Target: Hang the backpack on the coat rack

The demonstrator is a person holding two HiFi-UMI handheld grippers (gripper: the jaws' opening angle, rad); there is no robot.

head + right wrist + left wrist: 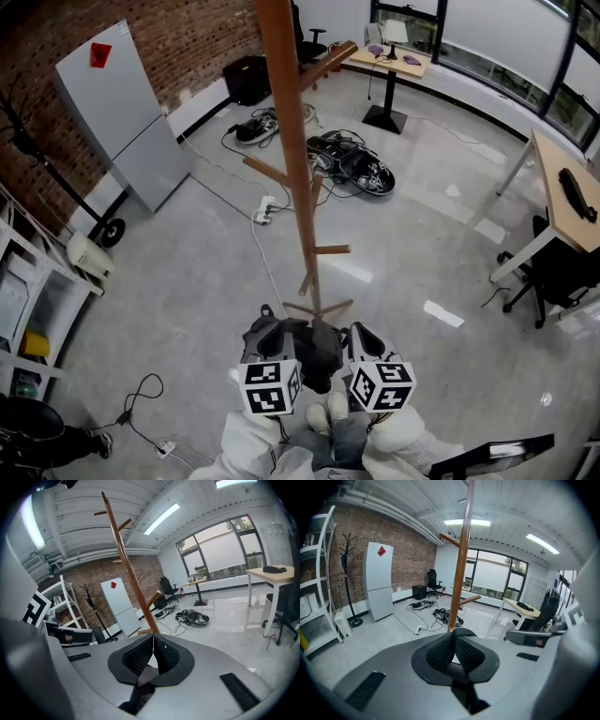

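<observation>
Two handheld grippers sit low in the head view, side by side, with a black backpack [314, 352] bunched between them just in front of the foot of a tall wooden coat rack [291, 141]. The left gripper [453, 641] has its ribbed black fingers [440, 654] clenched tip to tip, with a dark strip of the pack trailing down from between them. The right gripper [153, 644] is the same: its fingers [138, 659] are pressed together on dark fabric that hangs below. The backpack is on no peg yet, and whether it rests on the floor cannot be told. A short lower peg [333, 249] juts right from the pole, another peg [267, 171] points left higher up, and a long upper peg [328, 61] angles away near the top. Behind the rack, tangled cables [352, 164] lie on the grey floor near a grey cabinet [122, 112]. Risks from here, as a judgement: each grip seems to pinch only a thin fold, so the pack's weight may drag it free during the lift. With the fabric pinched flat, no open loop may be left to slip over a peg. A swinging pack could knock the slim pole and rock the rack on its small base.
</observation>
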